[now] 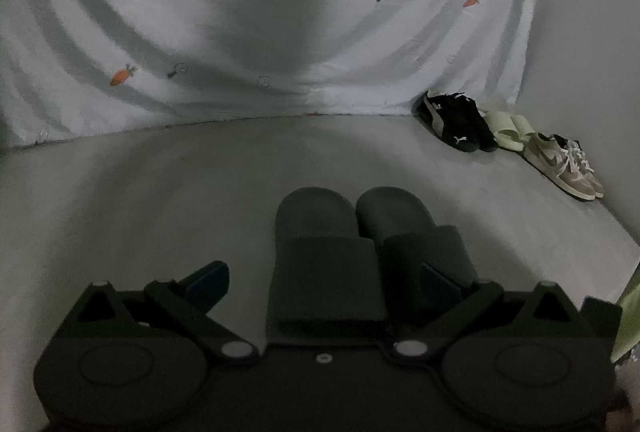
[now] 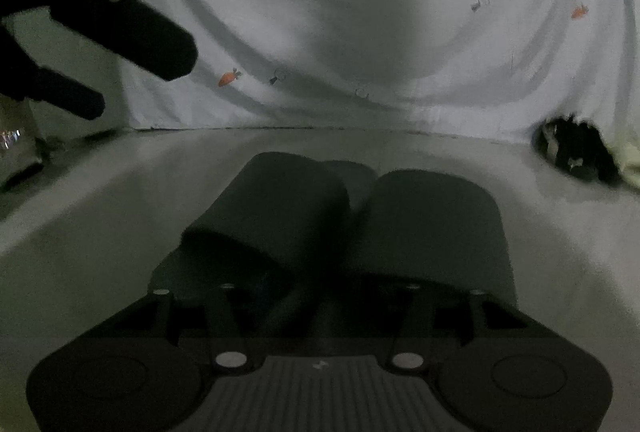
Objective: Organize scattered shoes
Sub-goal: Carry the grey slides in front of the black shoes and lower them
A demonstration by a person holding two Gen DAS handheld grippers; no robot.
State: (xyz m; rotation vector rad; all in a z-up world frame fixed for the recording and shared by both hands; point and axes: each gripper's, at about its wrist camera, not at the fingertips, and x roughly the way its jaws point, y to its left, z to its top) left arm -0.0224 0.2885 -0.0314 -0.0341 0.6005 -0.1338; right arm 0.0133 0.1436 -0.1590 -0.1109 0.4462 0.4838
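Note:
Two dark slides lie side by side on the grey floor, heels toward me. In the left wrist view the left slide [image 1: 324, 232] runs between the wide-apart fingers of my left gripper [image 1: 324, 284], which is open; its right finger [image 1: 440, 288] overlaps the right slide [image 1: 400, 220]. In the right wrist view the same pair, left slide [image 2: 272, 216] and right slide [image 2: 432, 228], fills the middle. My right gripper [image 2: 320, 284] reaches in at their heels. Its fingertips are lost in the dark among the straps. The left gripper's fingers [image 2: 160, 44] show at the upper left.
A row of shoes stands against the far right wall: black sneakers [image 1: 456, 124], pale green slides [image 1: 508, 132], tan sneakers [image 1: 564, 164]. A white sheet with carrot prints [image 1: 160, 12] hangs behind. Bare floor [image 1: 140, 192] lies to the left.

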